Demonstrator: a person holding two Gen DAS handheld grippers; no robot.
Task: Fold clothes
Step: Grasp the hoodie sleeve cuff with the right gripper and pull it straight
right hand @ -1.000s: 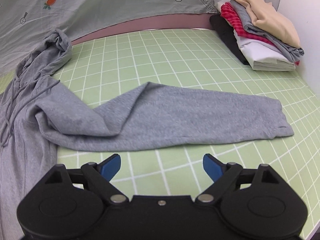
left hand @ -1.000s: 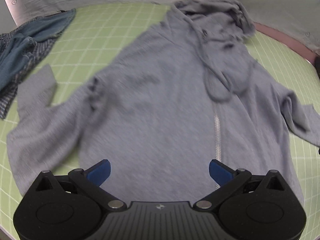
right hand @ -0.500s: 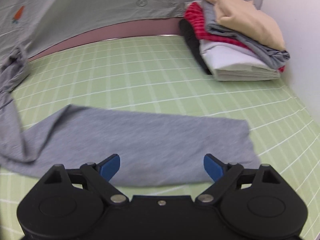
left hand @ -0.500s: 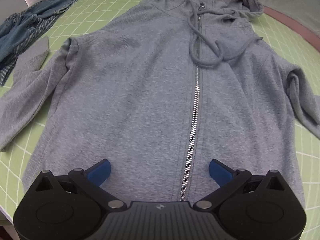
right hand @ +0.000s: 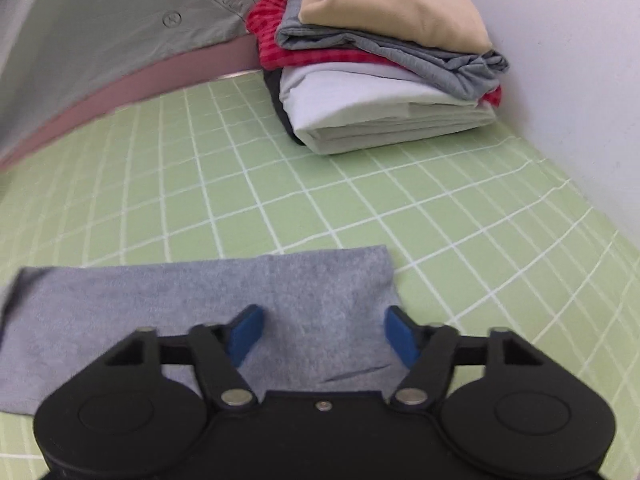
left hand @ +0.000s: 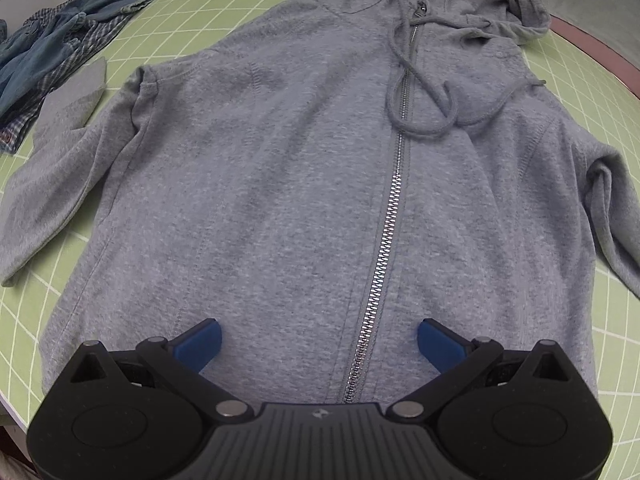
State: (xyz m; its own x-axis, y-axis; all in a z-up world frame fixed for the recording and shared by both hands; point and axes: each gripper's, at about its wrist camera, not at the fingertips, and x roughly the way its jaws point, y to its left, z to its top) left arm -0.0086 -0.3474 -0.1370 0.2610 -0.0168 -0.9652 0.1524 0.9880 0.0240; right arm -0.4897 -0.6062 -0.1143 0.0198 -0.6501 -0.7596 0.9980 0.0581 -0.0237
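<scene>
A grey zip hoodie (left hand: 288,184) lies face up on the green grid mat (left hand: 580,64), hood at the far end and zipper (left hand: 390,240) closed. Over its lower hem hovers my left gripper (left hand: 318,342), open, with nothing between its blue fingers. In the right wrist view the hoodie's sleeve (right hand: 168,300) lies flat, cuff end to the right. My right gripper (right hand: 322,336) sits over that cuff end with its jaws closing. The cloth lies between the blue fingers (right hand: 246,334), which stand apart from each other.
A stack of folded clothes (right hand: 384,68) sits at the mat's far right corner against a white wall (right hand: 568,60). A crumpled blue denim and checked garment (left hand: 60,44) lies at the far left. A grey sheet (right hand: 100,20) hangs behind the mat.
My right gripper slid right along the sleeve to its cuff end and its jaws narrowed. The left gripper shifted over the hoodie's lower front, then held still.
</scene>
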